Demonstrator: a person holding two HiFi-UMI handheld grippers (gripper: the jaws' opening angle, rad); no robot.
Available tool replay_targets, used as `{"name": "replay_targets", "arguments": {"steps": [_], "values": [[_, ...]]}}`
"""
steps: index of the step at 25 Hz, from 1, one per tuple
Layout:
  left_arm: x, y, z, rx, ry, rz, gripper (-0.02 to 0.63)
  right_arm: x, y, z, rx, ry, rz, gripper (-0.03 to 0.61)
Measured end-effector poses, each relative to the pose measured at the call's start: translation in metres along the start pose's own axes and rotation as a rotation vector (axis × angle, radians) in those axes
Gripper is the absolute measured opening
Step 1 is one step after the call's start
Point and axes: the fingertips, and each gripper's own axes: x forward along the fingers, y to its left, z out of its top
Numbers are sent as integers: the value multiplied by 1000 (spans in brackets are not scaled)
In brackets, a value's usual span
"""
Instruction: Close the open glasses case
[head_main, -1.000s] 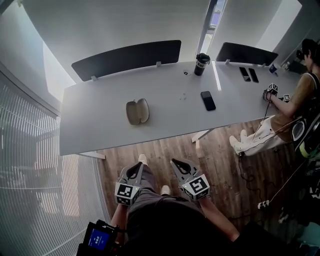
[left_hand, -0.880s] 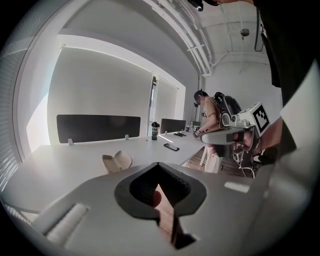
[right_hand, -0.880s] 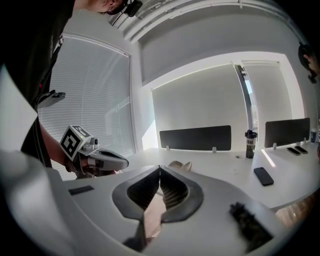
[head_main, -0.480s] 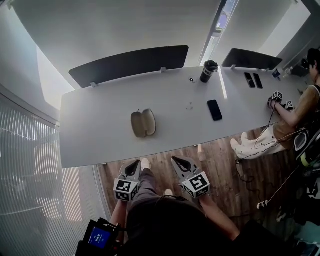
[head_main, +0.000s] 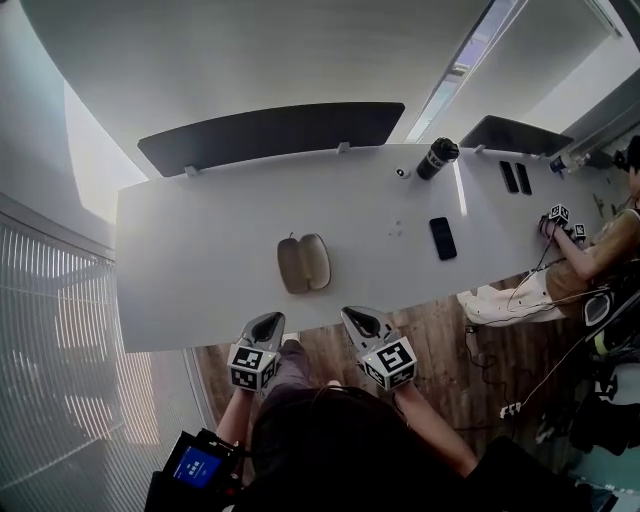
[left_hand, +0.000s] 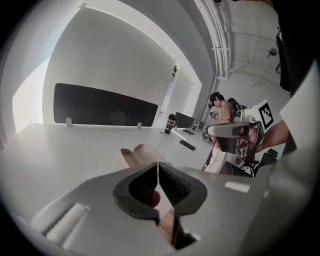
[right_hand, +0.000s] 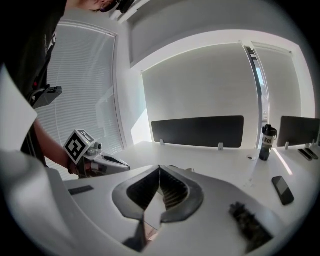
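Left hand-held gripper: my jaws are closed tip to tip with nothing between them, seen plainly in its own view. I hold it at the near edge of the worktop.
Right hand-held gripper: closed the same way and empty. It sits beside the left one at that same edge.
Glasses case: open, its two beige halves spread flat on the worktop. It lies ahead of both hand-held grippers, apart from them and roughly between their lines. The left gripper view shows it just beyond the jaw tips.
Worktop: long and white, with a dark divider panel along its far side.
Phone: dark, lying flat well to the right of the case.
Tumbler: dark, standing near the far edge.
Other person: seated at the right end of the worktop.
Floor: wood planks.
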Motion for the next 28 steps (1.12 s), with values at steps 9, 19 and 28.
{"name": "replay_targets", "arguments": {"steps": [9, 19, 28], "values": [[34, 43, -4, -53, 77, -71, 31, 70, -37, -20, 51, 131, -60, 6], [68, 53, -23, -157, 167, -142, 70, 100, -68, -28, 63, 201, -81, 6], [104, 52, -20, -359, 149, -229, 75, 121, -90, -36, 76, 200, -47, 6]]}}
